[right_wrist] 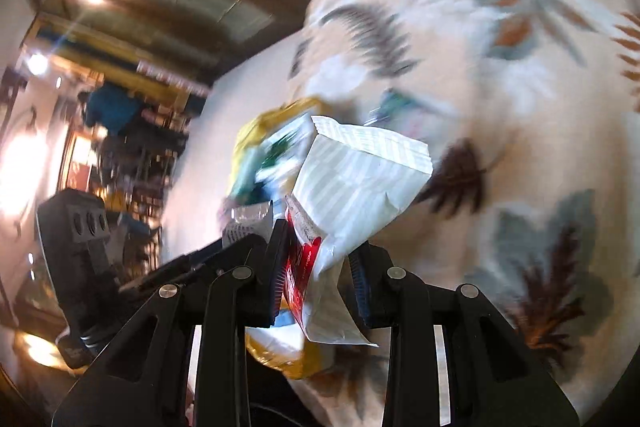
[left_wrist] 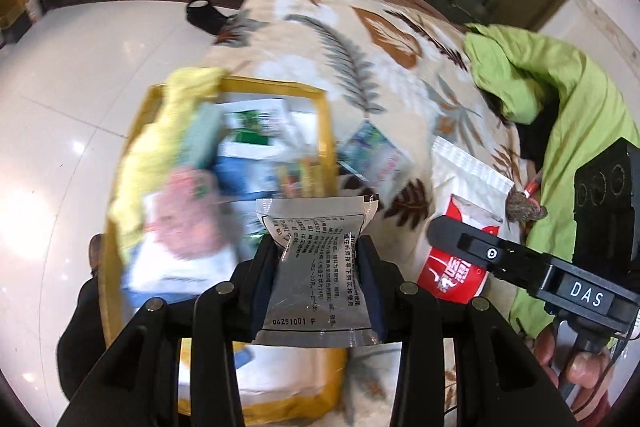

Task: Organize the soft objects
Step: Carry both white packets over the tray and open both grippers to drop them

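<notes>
Transport looks like the step in hand: both grippers are carrying packets, and both views are blurring, so I judge a move toward the box is under way.

On the left, a yellow box (left_wrist: 324, 131) is sitting on the white floor (left_wrist: 80, 75), just beside the leaf-print blanket (left_wrist: 360, 39). It is holding a heap of soft things: a yellow cloth (left_wrist: 160, 131) draping over its left rim, a pink bundle (left_wrist: 188, 211), and blue, green and white packets too smeared to tell apart. It is looking fairly full.

At centre, the left gripper (left_wrist: 318, 267) is pinching a silver sachet (left_wrist: 316, 263) with black print; its fingers are standing partly closed, pads pressing the sachet's sides so that it is waisting in. The sachet is hanging over the box's near edge.

Further right, a small blue-green packet (left_wrist: 372, 151) is lying on the blanket just beside the box. The right gripper (right_wrist: 316, 279) is gripping a red-and-white pouch (right_wrist: 360, 179), fingers narrowed onto its lower end, the top flaring free above the blanket. A green jacket (left_wrist: 560, 75) is lying at far right.

Next, each packet is needing a spot over a gap in the heap before the fingers let go, probably one at a time; a light pouch could be sliding off the pile.
</notes>
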